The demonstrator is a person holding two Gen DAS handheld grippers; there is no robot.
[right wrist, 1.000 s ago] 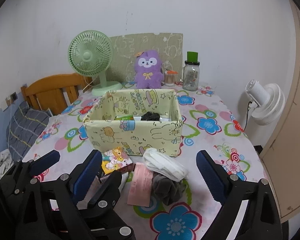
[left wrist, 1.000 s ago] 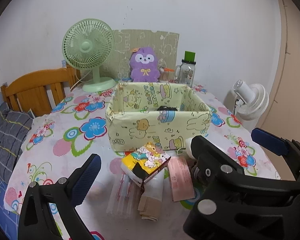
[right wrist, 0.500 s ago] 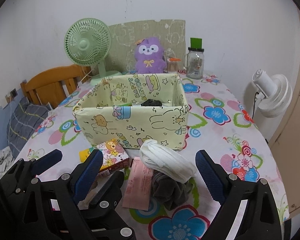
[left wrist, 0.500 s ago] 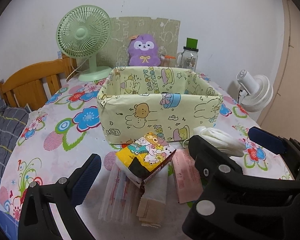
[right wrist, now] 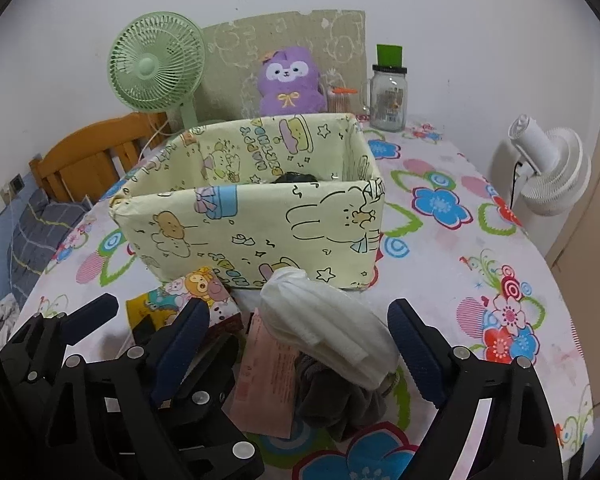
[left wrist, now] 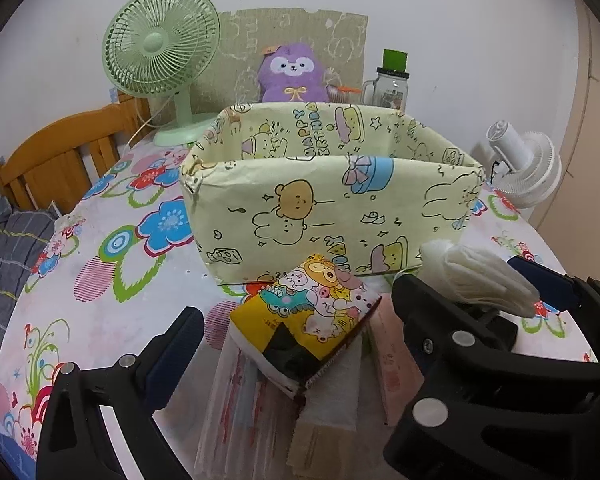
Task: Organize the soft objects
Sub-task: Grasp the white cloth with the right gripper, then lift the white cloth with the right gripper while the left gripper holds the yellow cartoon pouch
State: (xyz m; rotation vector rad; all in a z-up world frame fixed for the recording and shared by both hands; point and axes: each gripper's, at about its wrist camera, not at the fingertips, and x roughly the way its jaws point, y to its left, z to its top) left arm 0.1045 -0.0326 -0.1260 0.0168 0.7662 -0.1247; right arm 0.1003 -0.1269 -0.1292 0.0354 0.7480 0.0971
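Observation:
A pile of soft items lies on the flowered tablecloth in front of a pale yellow cartoon box (right wrist: 260,224). My right gripper (right wrist: 300,320) is low over the pile. A white folded bundle (right wrist: 324,324) lies between its blue pads, which do not press on it, and its jaws are closing slightly. A dark grey cloth (right wrist: 340,400) and a pink packet (right wrist: 268,376) lie under the bundle. My left gripper (left wrist: 296,316) stands open around a colourful cartoon tissue pack (left wrist: 312,312), without touching it. The box (left wrist: 332,208) holds a dark item (right wrist: 296,178).
At the back stand a green fan (left wrist: 160,44), a purple plush (left wrist: 292,74) and a glass jar (left wrist: 392,84). Beyond the table's right edge stands a white fan (right wrist: 548,176), and a wooden chair (left wrist: 60,152) is at the left. Clear plastic sleeves (left wrist: 236,400) lie under the tissue pack.
Both grippers have come down and forward toward the pile, so the box and the items look larger. Nothing has been taken hold of.

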